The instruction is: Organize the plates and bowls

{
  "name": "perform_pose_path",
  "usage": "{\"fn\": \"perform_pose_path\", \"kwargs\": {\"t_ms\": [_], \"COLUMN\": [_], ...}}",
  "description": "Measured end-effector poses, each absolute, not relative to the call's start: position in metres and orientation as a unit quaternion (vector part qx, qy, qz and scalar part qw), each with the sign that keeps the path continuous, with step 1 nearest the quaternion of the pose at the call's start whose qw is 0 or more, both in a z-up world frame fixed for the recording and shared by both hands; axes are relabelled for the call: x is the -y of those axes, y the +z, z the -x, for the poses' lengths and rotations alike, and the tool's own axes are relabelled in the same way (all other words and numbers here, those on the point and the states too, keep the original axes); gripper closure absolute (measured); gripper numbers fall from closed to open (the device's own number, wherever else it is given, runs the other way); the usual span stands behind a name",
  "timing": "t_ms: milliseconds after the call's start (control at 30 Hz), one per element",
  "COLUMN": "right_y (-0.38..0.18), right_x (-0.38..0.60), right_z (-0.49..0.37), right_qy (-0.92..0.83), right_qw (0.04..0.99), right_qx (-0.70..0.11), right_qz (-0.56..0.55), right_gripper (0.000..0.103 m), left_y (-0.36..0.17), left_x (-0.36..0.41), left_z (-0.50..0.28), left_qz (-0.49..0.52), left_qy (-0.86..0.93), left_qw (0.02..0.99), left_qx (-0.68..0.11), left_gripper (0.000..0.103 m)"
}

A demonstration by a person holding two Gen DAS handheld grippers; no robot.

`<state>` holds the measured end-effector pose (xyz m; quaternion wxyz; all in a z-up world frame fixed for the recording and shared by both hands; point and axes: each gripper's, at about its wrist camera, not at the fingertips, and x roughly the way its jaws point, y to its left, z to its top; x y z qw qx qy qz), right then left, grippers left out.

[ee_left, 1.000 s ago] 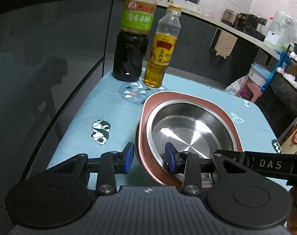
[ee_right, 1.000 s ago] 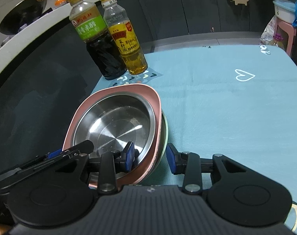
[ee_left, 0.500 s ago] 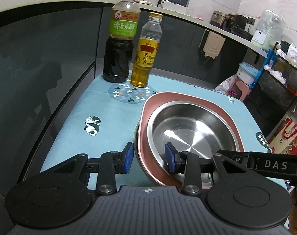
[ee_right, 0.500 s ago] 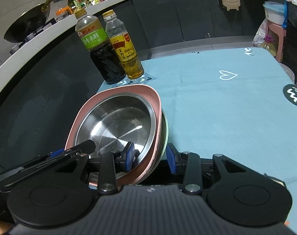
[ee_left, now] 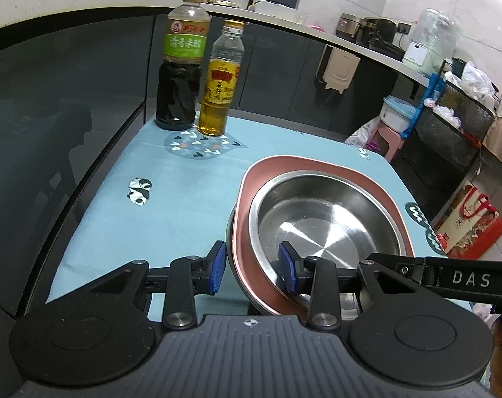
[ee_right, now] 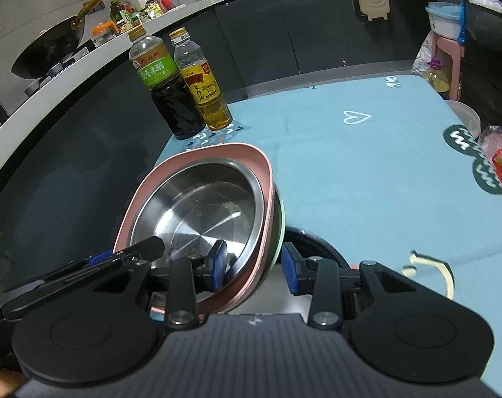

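Note:
A steel bowl [ee_left: 323, 219] [ee_right: 201, 209] sits in a pink plate [ee_left: 317, 164] [ee_right: 237, 152], with a darker bowl and a pale green rim [ee_right: 280, 229] stacked beneath. The stack hangs tilted above the blue tablecloth [ee_left: 184, 199] [ee_right: 366, 182]. My left gripper [ee_left: 253, 269] is shut on the stack's near left rim, one blue pad inside the steel bowl and one outside. My right gripper [ee_right: 253, 268] is shut on the near right rim the same way. Each gripper's black finger also shows in the other's view.
A dark vinegar bottle [ee_left: 181, 66] [ee_right: 164, 93] and a yellow oil bottle [ee_left: 221, 79] [ee_right: 204, 89] stand at the table's far corner. A dark round object [ee_right: 320, 242] lies under the stack. A wok [ee_right: 48, 49] rests on the counter; a red bag [ee_left: 469, 222] stands on the floor.
Both grippers have carried the stack together back from the two bottles, which now look farther off. The grips on the rim have not changed.

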<state>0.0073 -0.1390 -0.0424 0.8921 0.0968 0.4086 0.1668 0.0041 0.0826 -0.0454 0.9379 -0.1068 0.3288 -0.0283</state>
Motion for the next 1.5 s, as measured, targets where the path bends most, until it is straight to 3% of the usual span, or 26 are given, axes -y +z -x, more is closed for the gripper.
{"fn": "perform_pose_path", "kwargs": {"t_ms": [1500], "right_y": [-0.073], "right_x": [0.173], "right_z": [0.027], "right_qy": [0.141], "right_qw": [0.880], "right_qx": [-0.436], "right_qz": [-0.122], "right_gripper": [0.071], "left_y": [-0.063], "left_x": [-0.042], "left_z": [0.033], "left_qz": [0.052], "left_qy": [-0.058], "left_qw": [0.932], "left_qx": [-0.354], "left_gripper": [0.072]}}
